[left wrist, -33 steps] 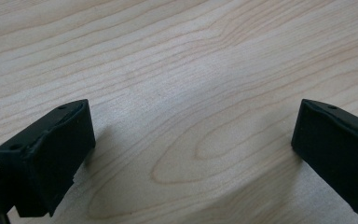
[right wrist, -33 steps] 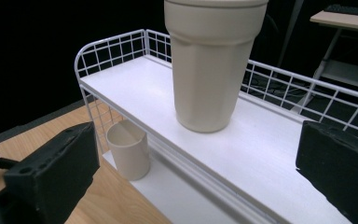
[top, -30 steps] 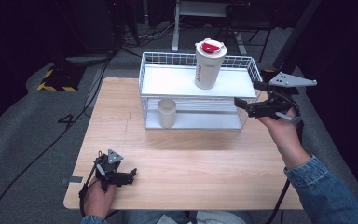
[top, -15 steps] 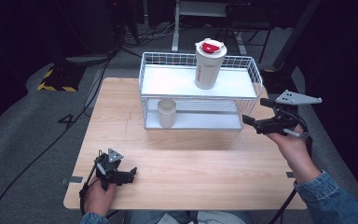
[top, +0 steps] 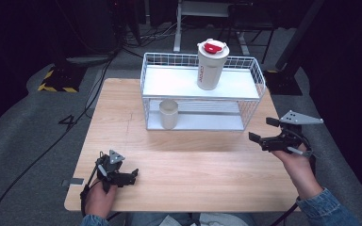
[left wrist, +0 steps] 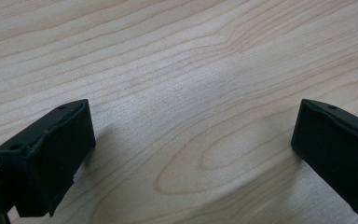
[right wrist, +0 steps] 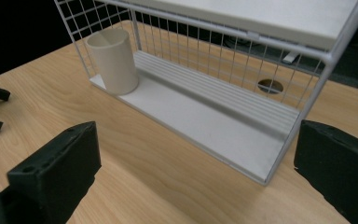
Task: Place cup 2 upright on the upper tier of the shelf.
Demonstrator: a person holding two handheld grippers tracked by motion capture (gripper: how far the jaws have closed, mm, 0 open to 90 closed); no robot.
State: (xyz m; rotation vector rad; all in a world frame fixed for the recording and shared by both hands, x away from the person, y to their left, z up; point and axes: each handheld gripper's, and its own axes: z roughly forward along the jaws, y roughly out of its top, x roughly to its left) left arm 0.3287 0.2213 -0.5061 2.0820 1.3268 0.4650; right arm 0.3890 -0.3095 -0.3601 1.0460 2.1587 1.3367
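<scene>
Withdrawing right claw (top: 262,131) from rack (top: 252,110)

Yellow-black striped block (top: 56,81) on floor, cables (top: 37,155) nearby.

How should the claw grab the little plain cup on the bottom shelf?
Probably around its straight side wall, near the middle. The cup stands upright at the left end of the rack's lower shelf, with the upper shelf close overhead, so coming from above looks blocked. The right gripper, jaws open, could slide in level through the open front, one jaw on each side.
</scene>
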